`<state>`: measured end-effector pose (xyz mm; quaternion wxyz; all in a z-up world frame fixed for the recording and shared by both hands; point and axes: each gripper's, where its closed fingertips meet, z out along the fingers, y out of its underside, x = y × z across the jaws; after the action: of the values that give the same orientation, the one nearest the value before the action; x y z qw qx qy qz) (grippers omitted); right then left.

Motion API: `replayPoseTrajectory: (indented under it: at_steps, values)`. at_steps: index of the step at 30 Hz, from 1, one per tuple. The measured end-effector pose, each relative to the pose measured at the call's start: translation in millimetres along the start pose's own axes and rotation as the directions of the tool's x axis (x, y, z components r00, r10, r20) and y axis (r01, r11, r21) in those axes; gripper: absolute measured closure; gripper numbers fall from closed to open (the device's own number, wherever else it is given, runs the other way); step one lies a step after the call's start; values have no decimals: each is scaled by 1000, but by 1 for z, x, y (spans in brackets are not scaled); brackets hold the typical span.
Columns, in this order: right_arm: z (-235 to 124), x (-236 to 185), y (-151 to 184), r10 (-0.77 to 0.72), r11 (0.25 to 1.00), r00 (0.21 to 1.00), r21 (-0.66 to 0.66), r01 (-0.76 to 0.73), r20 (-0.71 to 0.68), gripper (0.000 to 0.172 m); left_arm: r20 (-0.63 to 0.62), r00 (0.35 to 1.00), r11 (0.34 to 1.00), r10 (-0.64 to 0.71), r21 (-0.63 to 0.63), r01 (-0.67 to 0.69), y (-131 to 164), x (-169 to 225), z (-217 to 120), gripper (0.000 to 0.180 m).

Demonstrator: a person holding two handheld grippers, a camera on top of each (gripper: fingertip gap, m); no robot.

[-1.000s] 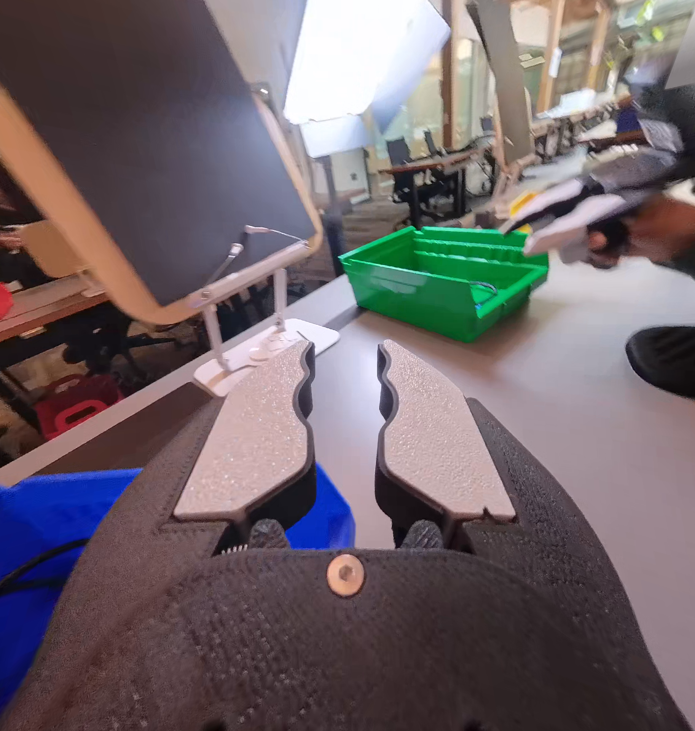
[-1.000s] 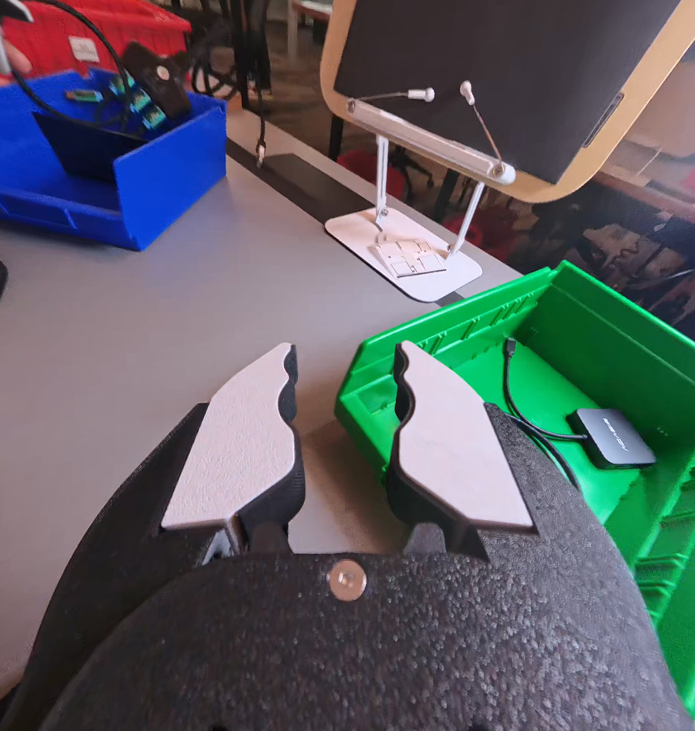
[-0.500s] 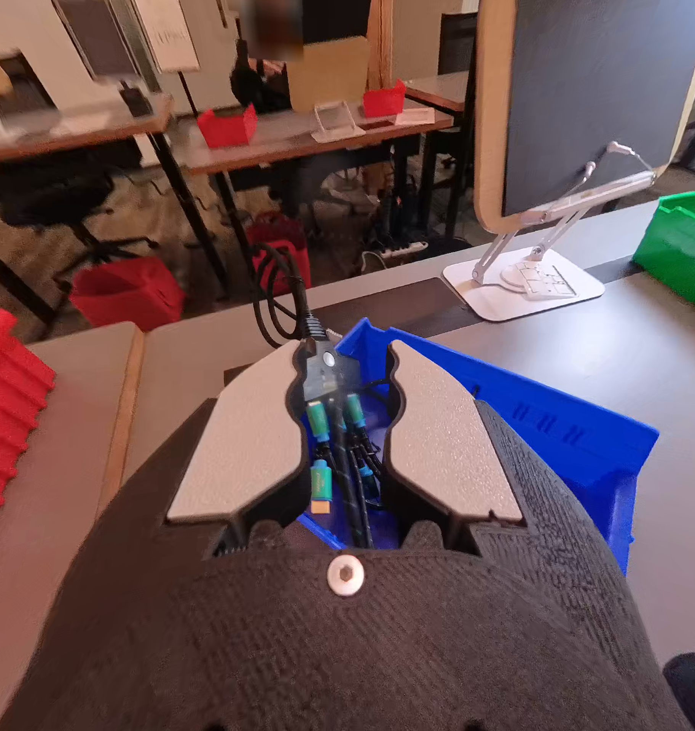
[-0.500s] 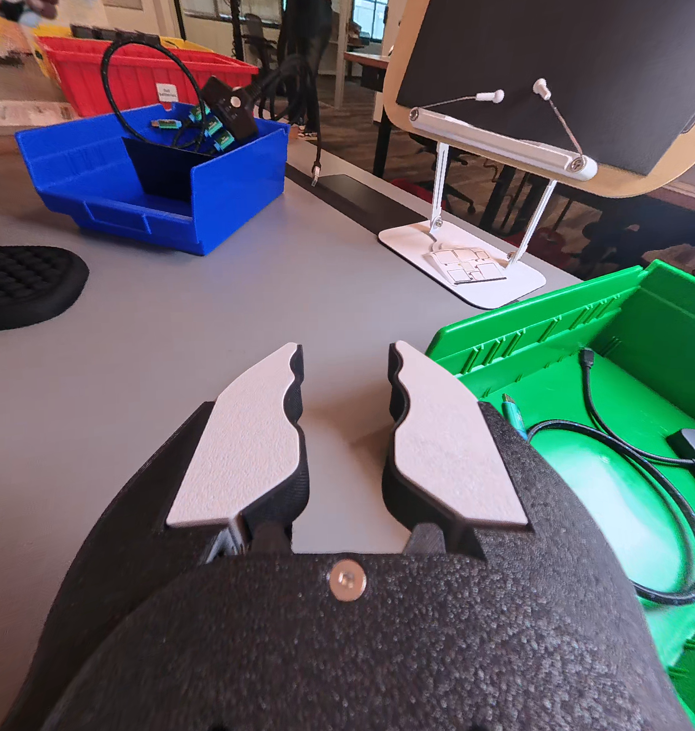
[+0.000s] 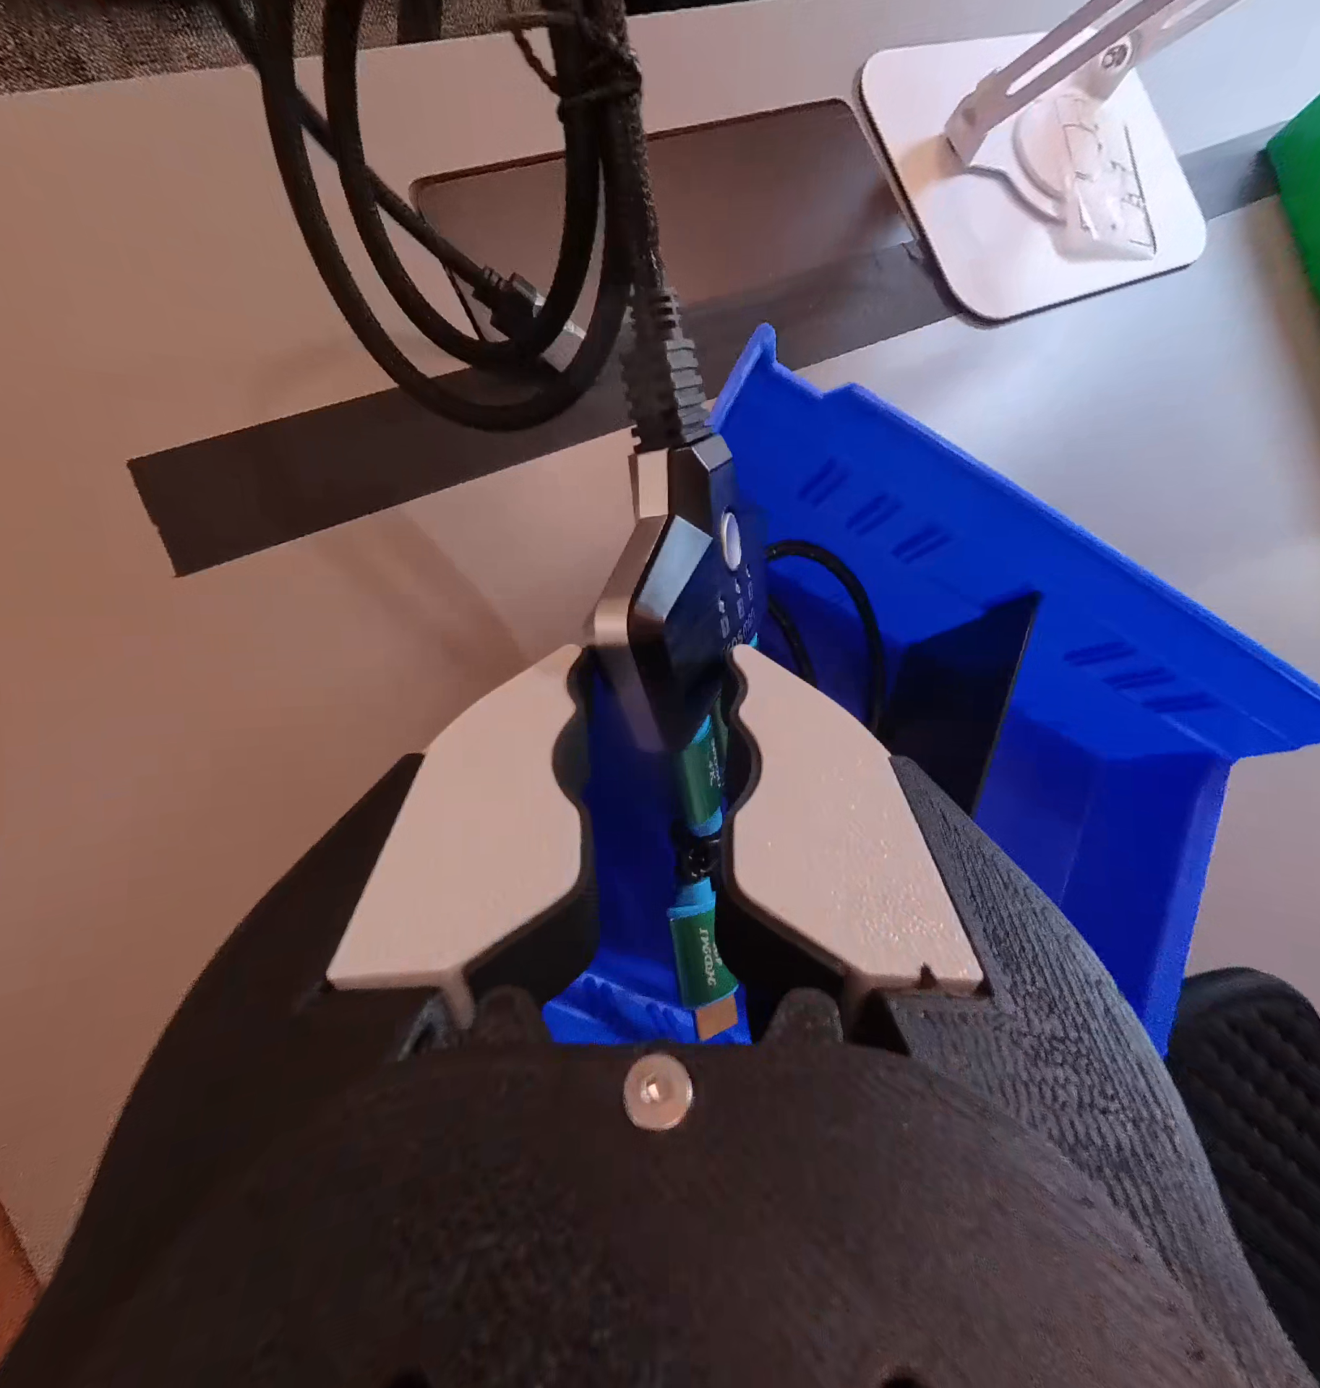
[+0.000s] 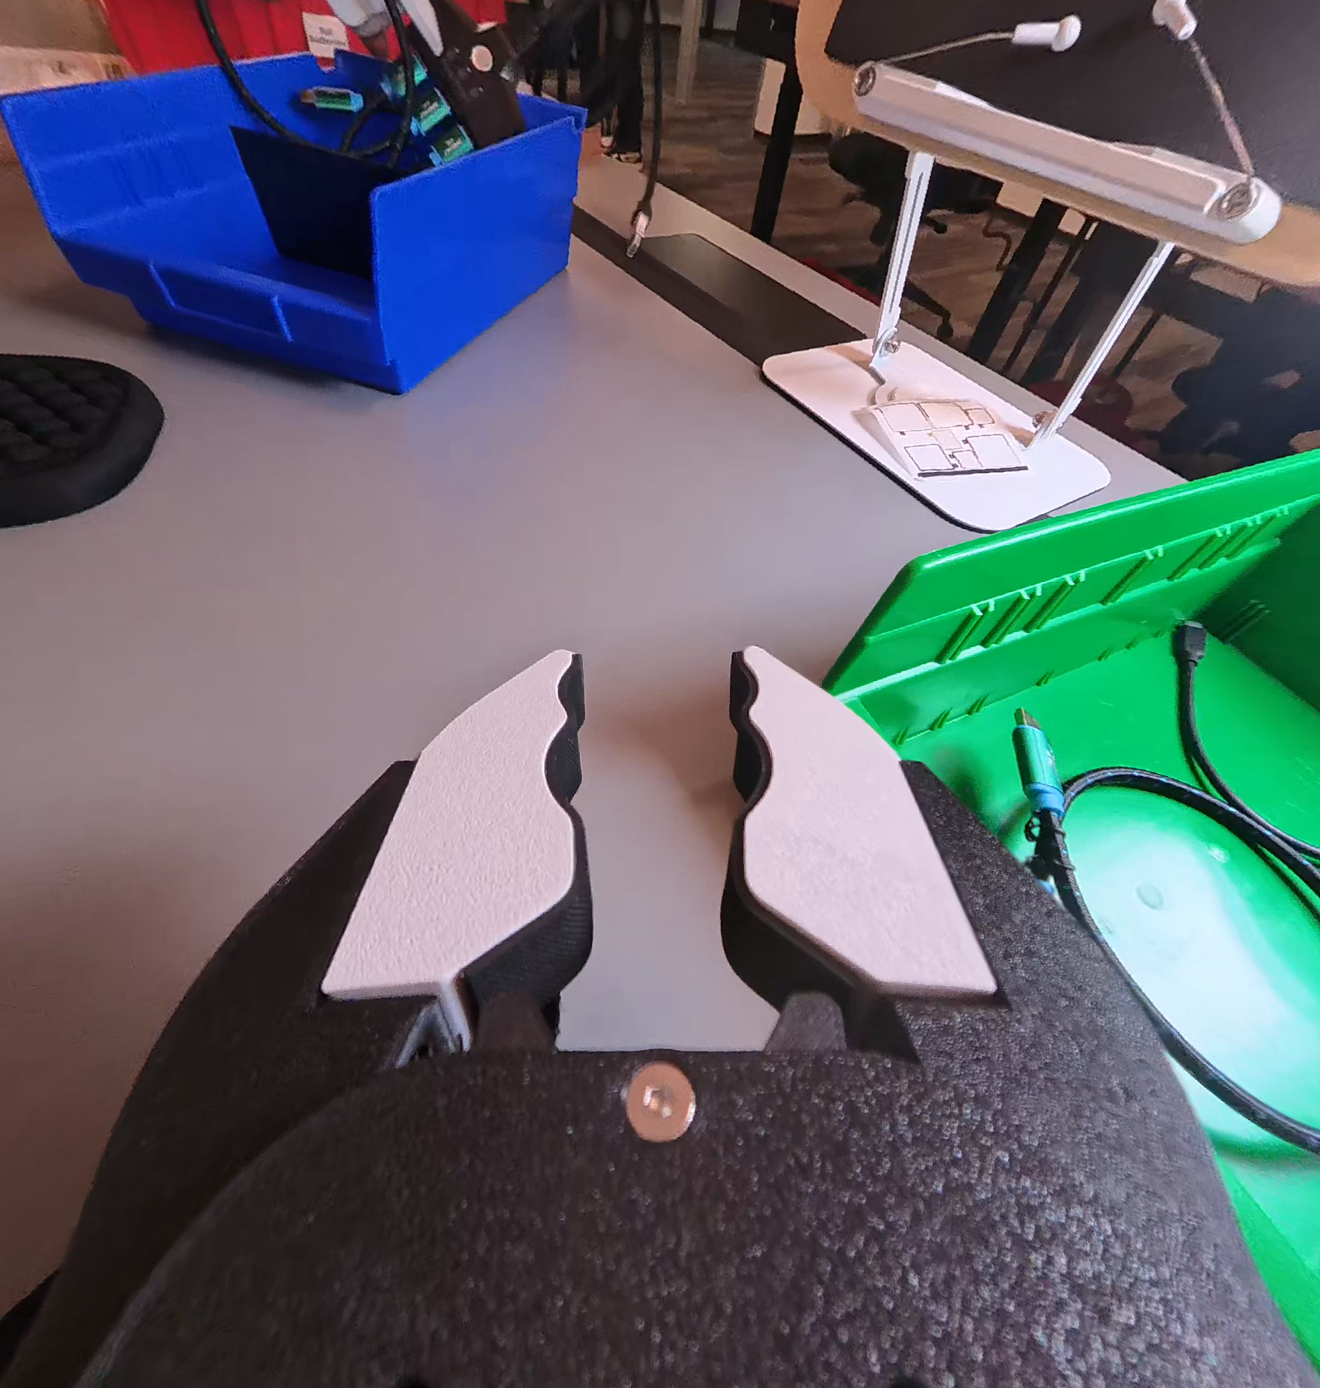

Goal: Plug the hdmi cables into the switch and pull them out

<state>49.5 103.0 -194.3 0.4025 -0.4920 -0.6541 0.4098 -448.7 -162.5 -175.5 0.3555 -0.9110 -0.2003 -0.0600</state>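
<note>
We see the left tool (image 5: pixel 657 665) above the blue bin (image 5: pixel 1017 601), and its two fingers are closed on a dark hub (image 5: pixel 687 601), a flat device with a round silver button. The left finger (image 5: pixel 492 796) touches the grey edge of the hub and the right finger (image 5: pixel 815 811) touches its dark face, so the hub is held between them. A thick braided black cable (image 5: pixel 642 225) leaves the hub toward 12 o'clock and makes loops (image 5: pixel 432 300) over the table (image 5: pixel 191 676). Under the hub, short cables with green connectors (image 5: pixel 706 969) hang toward 6 o'clock over the inside of the bin. At 1 o'clock from this tool stands the white base of a stand (image 5: pixel 1017 188). The right tool (image 6: pixel 657 698) has its fingers moderately apart and holds nothing; only the bare grey table (image 6: pixel 417 601) shows between them. Just at 3 o'clock of it is the green bin (image 6: pixel 1092 638), where a black cable (image 6: pixel 1168 864) and a blue-green connector (image 6: pixel 1036 758) lie. At 11 o'clock, well apart, we see the blue bin (image 6: pixel 454 248) with the hub (image 6: pixel 477 90) raised over it, and at 9 o'clock a black textured pad (image 6: pixel 41 428). The white stand (image 6: pixel 942 443) is at 1 o'clock.
</note>
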Motion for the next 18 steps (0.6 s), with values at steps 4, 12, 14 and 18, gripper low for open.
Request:
replayPoseTrajectory:
  at_steps: [4,12,14,18]
  values:
    - [7,-7,2,13,1000,999,-7,-12,46,135,-11,1000,999,17,40,-17,-8,6,6,150]
    - [3,-15,3,-55,998,998,-19,56,45,136,-2,983,959,183,219,-179,-55,63,-36,160]
    - [3,-17,0,-61,998,997,-9,61,49,136,-16,971,937,238,268,-225,-70,91,-61,161]
    - [5,-24,-10,-99,995,993,14,98,61,137,-21,935,863,353,392,-317,-94,161,-110,160]
